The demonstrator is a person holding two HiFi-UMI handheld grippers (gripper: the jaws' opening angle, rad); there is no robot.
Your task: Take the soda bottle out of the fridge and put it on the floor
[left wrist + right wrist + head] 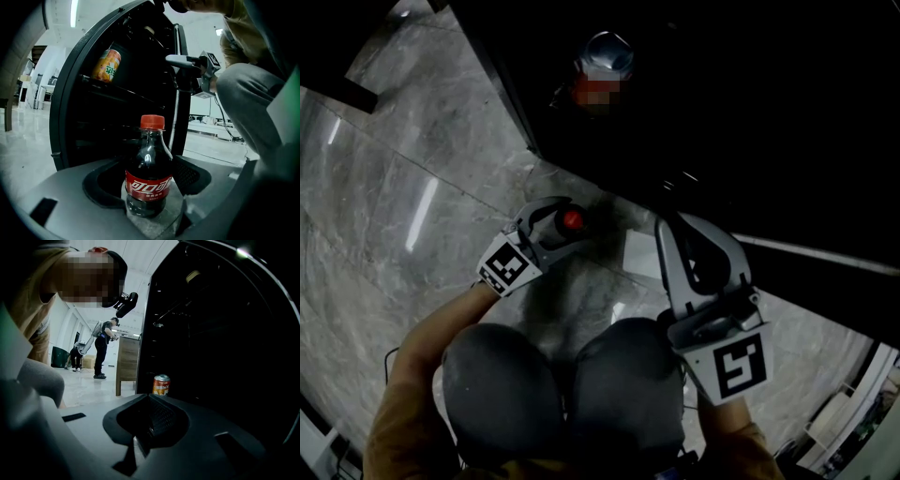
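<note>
A dark cola soda bottle [148, 176] with a red cap [572, 220] and red label stands upright, its base on the marble floor [403, 187]. My left gripper [150, 197] is shut on the bottle, one jaw against each side of its body. Behind it is the black fridge [126, 108], its door open. My right gripper [145, 437] is shut with nothing between its jaws. It is held to the right of the bottle, near the fridge front [670, 230], and it also shows raised in the left gripper view [171, 58].
An orange can [107, 65] lies on a fridge shelf. Another orange can [161, 384] stands low by the fridge's dark opening. A white sheet [642, 253] lies on the floor between the grippers. A wooden cabinet [127, 362] and a standing person [104, 348] are farther off.
</note>
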